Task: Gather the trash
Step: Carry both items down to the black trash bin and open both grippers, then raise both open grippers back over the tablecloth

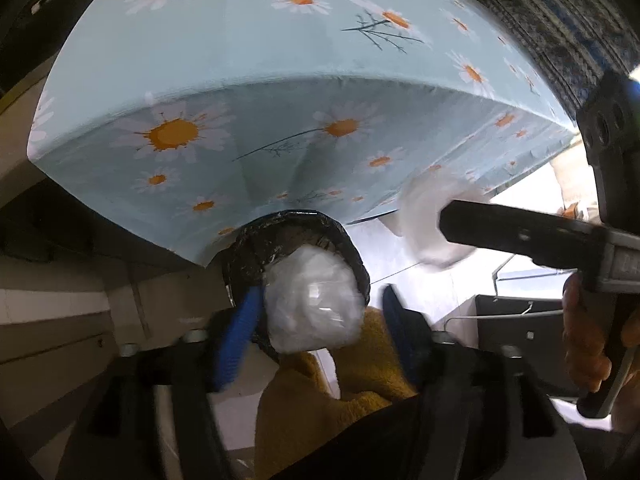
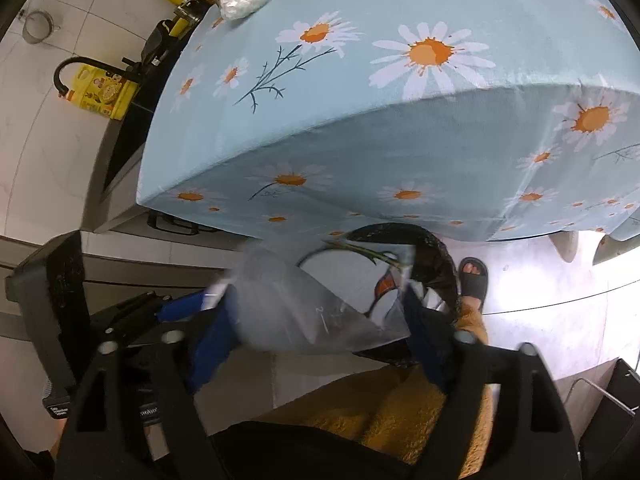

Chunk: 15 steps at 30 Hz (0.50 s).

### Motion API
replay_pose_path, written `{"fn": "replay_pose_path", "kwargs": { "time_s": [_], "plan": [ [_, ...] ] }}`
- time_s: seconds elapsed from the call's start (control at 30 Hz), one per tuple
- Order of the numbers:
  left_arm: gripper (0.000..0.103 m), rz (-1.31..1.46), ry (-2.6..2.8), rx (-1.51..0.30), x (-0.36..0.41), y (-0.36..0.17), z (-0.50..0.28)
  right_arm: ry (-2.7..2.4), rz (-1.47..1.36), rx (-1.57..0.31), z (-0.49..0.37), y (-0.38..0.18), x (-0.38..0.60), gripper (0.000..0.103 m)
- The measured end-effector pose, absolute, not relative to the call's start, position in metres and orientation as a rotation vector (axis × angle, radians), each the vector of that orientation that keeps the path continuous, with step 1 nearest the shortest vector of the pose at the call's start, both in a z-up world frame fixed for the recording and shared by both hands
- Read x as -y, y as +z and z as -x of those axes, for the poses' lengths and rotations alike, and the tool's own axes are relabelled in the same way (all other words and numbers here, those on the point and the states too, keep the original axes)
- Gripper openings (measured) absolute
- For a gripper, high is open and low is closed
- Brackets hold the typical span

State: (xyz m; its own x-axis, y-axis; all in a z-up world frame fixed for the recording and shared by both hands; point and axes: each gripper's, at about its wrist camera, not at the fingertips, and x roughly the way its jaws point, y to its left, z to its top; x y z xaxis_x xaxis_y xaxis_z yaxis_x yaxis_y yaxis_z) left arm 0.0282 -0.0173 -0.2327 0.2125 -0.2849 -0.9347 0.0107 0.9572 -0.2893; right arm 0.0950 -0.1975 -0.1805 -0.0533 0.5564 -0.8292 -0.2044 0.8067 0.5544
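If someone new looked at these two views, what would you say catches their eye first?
The pale blue daisy tablecloth fills the upper part of both views. Below its edge sits a black-lined trash bin on the floor. A crumpled clear plastic wad lies between the left gripper fingers over the bin, and a clear plastic wrapper lies between the right gripper fingers.

Table with daisy cloth over pale tiled floor.
Light-blue tablecloth (image 2: 360, 92) hangs over the table edge; glossy white floor tiles (image 2: 532, 280) catch bright glare; yellow jug (image 2: 100, 92) stands on the floor beside it.
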Motion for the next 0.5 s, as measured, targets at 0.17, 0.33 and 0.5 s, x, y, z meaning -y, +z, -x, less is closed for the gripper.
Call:
{"fn": "replay_pose_path", "kwargs": {
  "time_s": [0.17, 0.33, 0.5],
  "plan": [
    [0.069, 0.242, -0.199, -1.346, 0.0123, -0.2324, -0.0293, 0.621, -0.323, -1.502, -0.0981, -0.1804, 0.2039, 0.084],
    [0.069, 0.239, -0.196, -1.358, 0.0114, -0.2323, -0.0280, 0.616, -0.316, -1.490, -0.0996, -0.1767, 0.2085, 0.084],
    [0.069, 0.259, -0.187, -1.346, 0.0062, -0.2274, -0.0269, 0.621, -0.295, -1.479, -0.0990, -0.1714, 0.2071, 0.084]
  ]
}}
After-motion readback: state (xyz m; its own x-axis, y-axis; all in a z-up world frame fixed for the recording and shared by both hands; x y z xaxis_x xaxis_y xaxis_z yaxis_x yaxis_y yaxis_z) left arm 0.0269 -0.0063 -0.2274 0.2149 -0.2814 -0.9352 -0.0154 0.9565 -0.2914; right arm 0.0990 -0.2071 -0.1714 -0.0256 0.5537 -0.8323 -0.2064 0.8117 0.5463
